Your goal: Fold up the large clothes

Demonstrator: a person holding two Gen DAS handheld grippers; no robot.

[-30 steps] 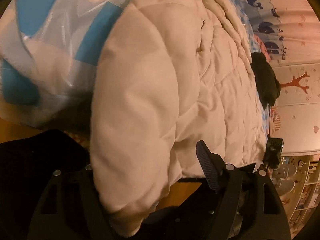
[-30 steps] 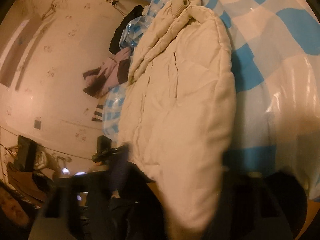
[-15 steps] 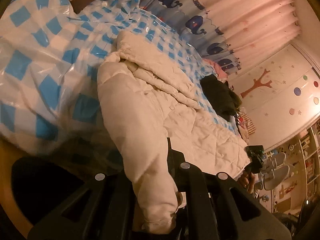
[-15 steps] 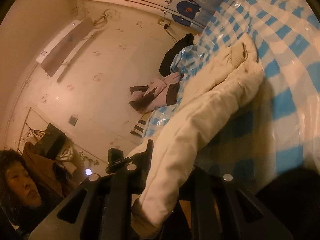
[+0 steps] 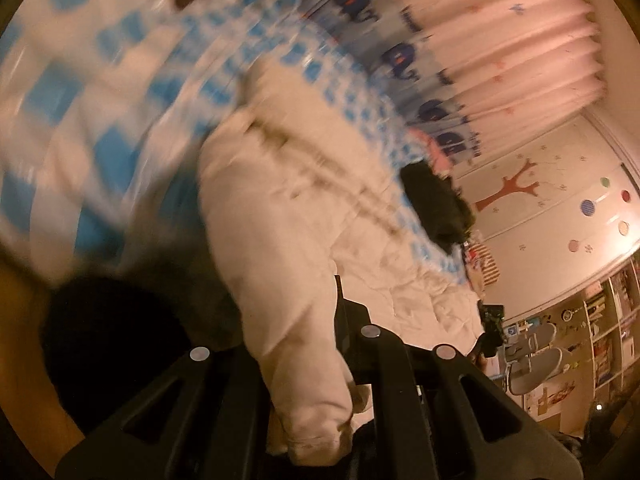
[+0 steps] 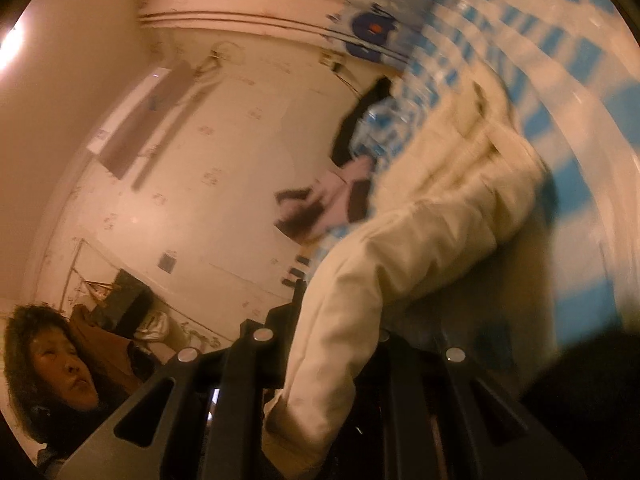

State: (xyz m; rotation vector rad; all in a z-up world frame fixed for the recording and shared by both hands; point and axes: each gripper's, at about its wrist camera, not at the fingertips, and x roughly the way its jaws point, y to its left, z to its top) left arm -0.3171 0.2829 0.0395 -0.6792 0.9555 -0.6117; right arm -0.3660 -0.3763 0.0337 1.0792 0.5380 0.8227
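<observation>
Both tongs are clamped on the cream padded coat: the left tongs pinch one end of it and the right tongs another, near the front edge of the bed with the blue-checked cover. The rest of the coat lies along that cover. Being bulky and slippery, the padding could slide out of either narrow pinch, and uneven lifting would leave a crooked fold.

The left gripper is clamped on a fold of the cream quilted coat, which runs from its jaws up across the blue-and-white checked cover. A black garment lies at the coat's far right edge, and beyond the coat hangs a pink curtain with a whale-print band. Right of the coat is a wall with a tree sticker. The picture is blurred.
</observation>
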